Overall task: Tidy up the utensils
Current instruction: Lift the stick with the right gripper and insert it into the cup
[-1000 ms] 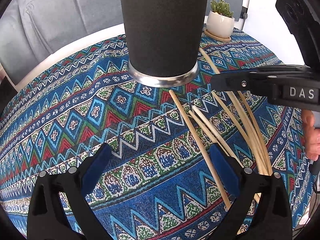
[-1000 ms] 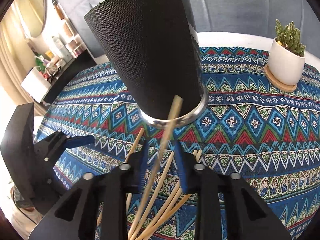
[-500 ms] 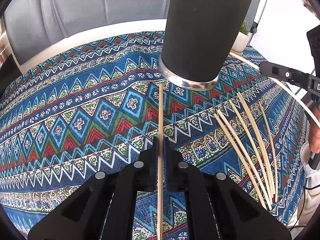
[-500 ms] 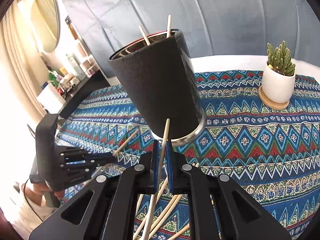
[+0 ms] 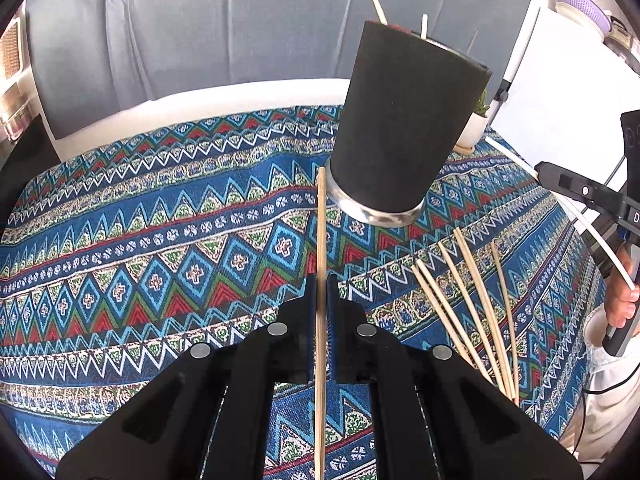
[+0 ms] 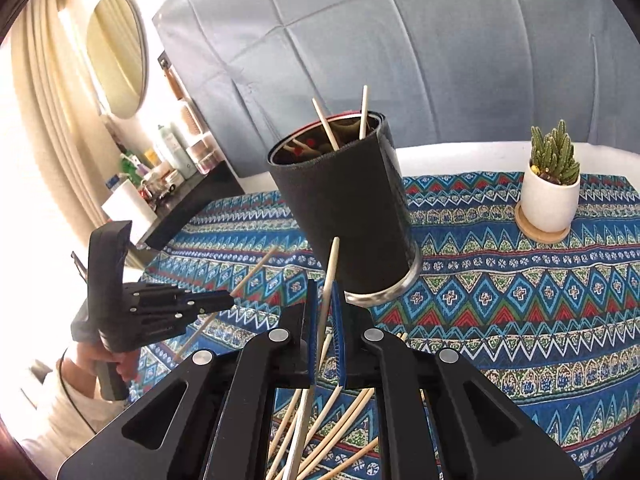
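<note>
- The left gripper [image 5: 320, 292] is closed on one wooden chopstick [image 5: 320, 240]; the stick runs between the blue pads and its far tip lies just beside the base of the black holder cup [image 5: 404, 128] in the left wrist view.
- The right gripper [image 6: 325, 308] is also closed on a single paler chopstick [image 6: 330, 276]; this stick points up toward the cup wall, and its tip is below the rim.
- The cup stands upright on the patterned tablecloth [image 5: 160, 248]; two sticks [image 6: 344, 120] already stand inside it and show above the rim.
- Several loose chopsticks [image 5: 472, 292] lie fanned on the cloth to the right of the cup, well apart from the left gripper; they wait for a later turn.
- A small potted cactus [image 6: 554, 180] stands on a coaster further right, clear of the work.
- I judge the step in hand to be the carrying: each tool has its stick and neither stick is in the cup yet.
- The next move calls for bringing each stick above the rim and tipping it more upright, one tool at a time so they do not cross; only then should the grip be let go, over the opening.
</note>
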`<state>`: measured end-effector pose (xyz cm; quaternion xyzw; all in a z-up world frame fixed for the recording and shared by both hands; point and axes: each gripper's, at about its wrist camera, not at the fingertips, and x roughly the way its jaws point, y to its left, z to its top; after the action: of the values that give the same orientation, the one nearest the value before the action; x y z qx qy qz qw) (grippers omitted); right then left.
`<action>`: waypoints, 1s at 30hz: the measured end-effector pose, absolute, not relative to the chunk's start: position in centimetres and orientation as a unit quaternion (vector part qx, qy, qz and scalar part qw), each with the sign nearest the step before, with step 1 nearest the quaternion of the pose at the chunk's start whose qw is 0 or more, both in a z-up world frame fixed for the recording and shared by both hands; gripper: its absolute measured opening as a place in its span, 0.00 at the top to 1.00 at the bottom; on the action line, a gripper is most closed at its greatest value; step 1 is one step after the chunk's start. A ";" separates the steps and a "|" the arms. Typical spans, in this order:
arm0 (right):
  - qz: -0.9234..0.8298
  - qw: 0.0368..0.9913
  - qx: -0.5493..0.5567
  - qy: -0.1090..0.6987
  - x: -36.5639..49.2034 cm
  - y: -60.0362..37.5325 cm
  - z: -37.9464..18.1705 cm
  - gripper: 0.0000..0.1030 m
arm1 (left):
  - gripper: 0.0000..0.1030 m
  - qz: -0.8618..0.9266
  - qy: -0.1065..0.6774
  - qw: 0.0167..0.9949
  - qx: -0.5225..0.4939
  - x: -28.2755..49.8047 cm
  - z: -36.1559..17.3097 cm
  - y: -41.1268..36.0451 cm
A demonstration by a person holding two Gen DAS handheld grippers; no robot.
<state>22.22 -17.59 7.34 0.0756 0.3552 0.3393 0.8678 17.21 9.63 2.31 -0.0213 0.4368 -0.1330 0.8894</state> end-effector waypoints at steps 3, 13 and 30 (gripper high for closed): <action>0.342 0.874 0.074 0.338 21.8 -17.6 8.8 0.94 | 0.95 -0.135 0.419 0.897 -0.026 17.5 4.3 9.9; 0.349 0.894 0.074 0.272 23.3 -17.2 13.7 0.94 | 0.95 -0.181 0.355 0.915 -0.057 19.8 11.9 9.0; 0.367 0.913 0.101 0.147 31.9 -13.7 15.7 0.94 | 0.95 -0.258 0.242 0.925 -0.136 29.2 14.9 6.2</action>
<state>31.93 -13.65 15.67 0.1014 0.1468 0.3666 0.9131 29.25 6.15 14.86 -0.1360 0.2419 -0.2582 0.9254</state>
